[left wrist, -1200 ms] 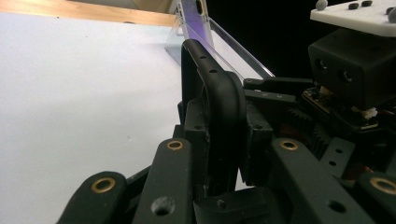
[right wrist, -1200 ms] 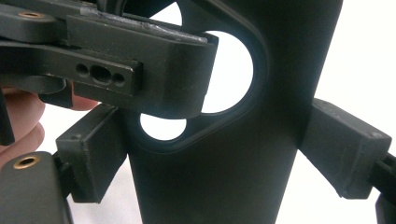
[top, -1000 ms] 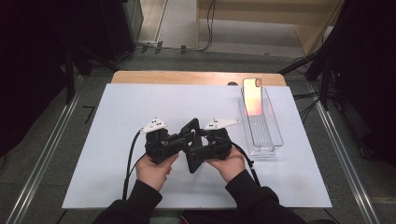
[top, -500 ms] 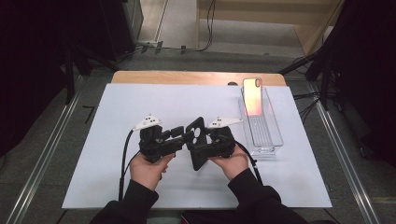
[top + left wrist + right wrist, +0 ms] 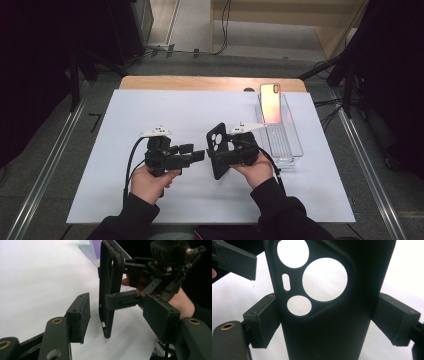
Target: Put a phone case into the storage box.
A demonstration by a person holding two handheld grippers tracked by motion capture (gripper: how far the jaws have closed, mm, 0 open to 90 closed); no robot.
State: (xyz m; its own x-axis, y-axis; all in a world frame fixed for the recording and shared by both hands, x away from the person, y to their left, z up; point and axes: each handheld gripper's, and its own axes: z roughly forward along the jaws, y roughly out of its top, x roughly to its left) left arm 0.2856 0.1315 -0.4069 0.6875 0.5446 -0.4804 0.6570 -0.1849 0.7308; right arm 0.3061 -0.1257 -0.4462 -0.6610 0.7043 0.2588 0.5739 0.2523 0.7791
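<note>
A black phone case (image 5: 218,150) with camera cut-outs stands upright on its end over the white mat, and my right gripper (image 5: 226,156) is shut on it. In the right gripper view the case (image 5: 332,315) sits clamped between both pads (image 5: 262,323). My left gripper (image 5: 194,153) is open just left of the case, not touching it. In the left gripper view the case (image 5: 110,285) is edge-on beyond the open left gripper (image 5: 120,317), with the right gripper (image 5: 130,298) gripping its sides. A phone (image 5: 270,102) with a pink-orange screen leans in a clear tray (image 5: 290,142).
A white mat (image 5: 125,115) covers the wooden table (image 5: 200,83). The clear tray stands at the mat's right side, close behind my right hand. Black cables trail from both grippers toward the person. Metal rails run along the floor on both sides.
The left gripper has drawn back to the left, off the case, and now stands open. The right gripper keeps the case and has stood it more upright.
</note>
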